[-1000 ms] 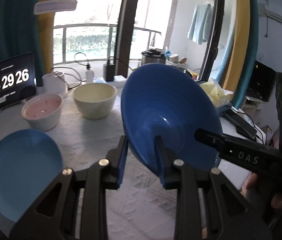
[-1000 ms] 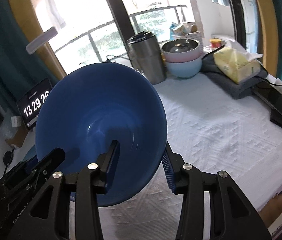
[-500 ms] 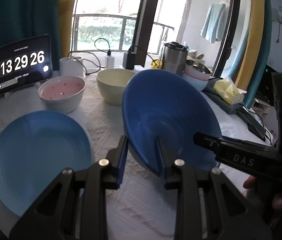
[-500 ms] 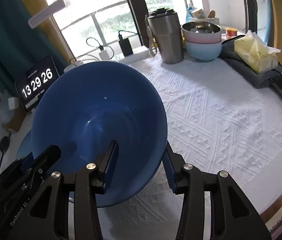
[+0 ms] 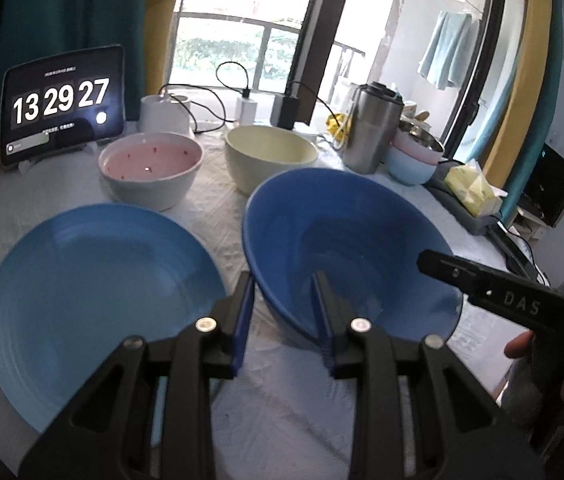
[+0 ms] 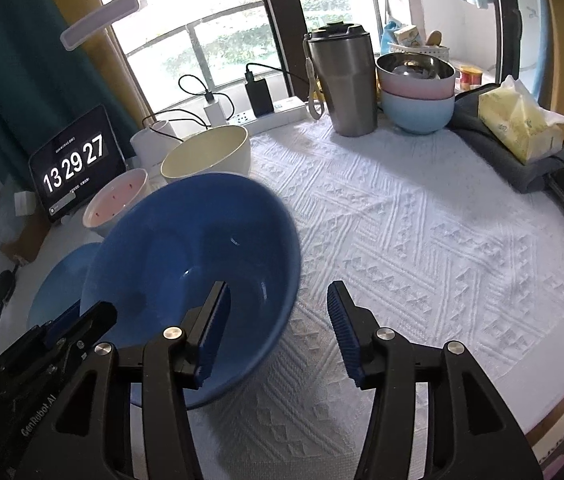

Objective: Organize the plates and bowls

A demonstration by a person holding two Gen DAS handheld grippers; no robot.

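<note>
Two grippers shared the bowl (image 5: 346,256): left gripper (image 5: 284,316) pinched its near rim to steady it, while right gripper (image 6: 275,320) had just been opening, fingers spread, letting go.

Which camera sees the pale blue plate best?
The left wrist view: the light blue plate shows nearly whole on the tablecloth, left of the dark blue bowl. In the right wrist view only a sliver peeks out behind that bowl.

Light: daylight from the window (image 6: 217,40), blown out white
Table: evenly bright; soft shadow under the bowl (image 6: 201,256)
Glare: small glints inside the bowl
Edges: strong fisheye bending, dark corners
Blur: slight
</note>
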